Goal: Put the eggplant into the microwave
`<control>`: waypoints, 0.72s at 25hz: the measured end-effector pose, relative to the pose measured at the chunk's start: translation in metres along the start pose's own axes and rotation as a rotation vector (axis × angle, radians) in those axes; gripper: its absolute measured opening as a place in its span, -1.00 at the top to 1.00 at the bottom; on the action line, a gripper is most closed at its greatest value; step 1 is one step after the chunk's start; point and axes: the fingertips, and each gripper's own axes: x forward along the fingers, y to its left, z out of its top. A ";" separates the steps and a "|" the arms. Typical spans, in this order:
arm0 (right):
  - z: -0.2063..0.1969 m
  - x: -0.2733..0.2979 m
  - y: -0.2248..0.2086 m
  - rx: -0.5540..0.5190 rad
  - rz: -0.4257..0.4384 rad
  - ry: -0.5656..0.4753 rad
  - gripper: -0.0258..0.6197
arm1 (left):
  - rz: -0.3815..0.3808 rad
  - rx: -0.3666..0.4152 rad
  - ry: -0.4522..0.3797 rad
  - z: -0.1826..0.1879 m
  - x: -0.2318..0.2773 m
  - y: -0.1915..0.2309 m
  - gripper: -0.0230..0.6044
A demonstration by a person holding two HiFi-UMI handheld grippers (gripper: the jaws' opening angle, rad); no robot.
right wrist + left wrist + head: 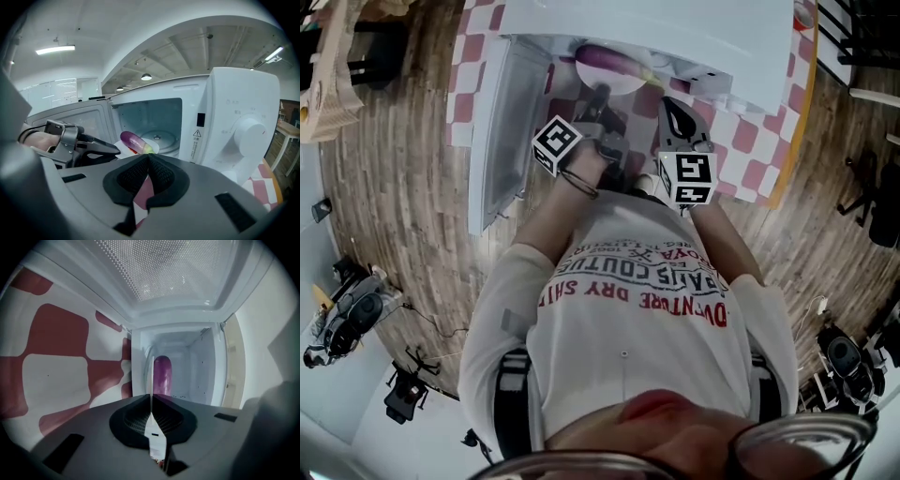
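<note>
Right gripper view shows you the eggplant (132, 140) lying on a white plate (151, 376) at the mouth of the microwave (234, 108), just in front of the glass turntable (158, 136). Whether the plate has crossed the threshold cannot be told. Your left gripper (151, 399) has its jaws pinched on the plate's near rim, and its own view sees the plate edge-on with the eggplant just to the right of it. Your right gripper (148, 158) has its jaws pressed together with nothing between them, and it sits to the right of the plate without touching it.

For room, the cavity beyond the plate lies open to its back wall. The door (502, 122) is swung wide on the left, close beside your left gripper. The control panel with its round knob (247, 131) bounds the opening on the right. A red-and-white checked tablecloth (56, 376) lies beneath.

Counted: one eggplant, one plate, one microwave, two grippers.
</note>
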 end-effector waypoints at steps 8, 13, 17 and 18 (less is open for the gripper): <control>0.002 0.012 -0.006 0.000 -0.012 0.012 0.85 | 0.019 0.016 0.016 0.009 0.019 0.003 0.81; 0.002 0.014 -0.005 0.007 -0.019 0.019 0.85 | 0.024 0.045 0.031 0.013 0.031 0.004 0.82; -0.001 0.016 -0.004 0.018 -0.025 0.022 0.85 | 0.029 0.043 0.032 0.017 0.041 0.006 0.81; -0.002 0.017 -0.003 0.021 -0.024 0.024 0.85 | 0.031 0.040 0.032 0.018 0.043 0.006 0.81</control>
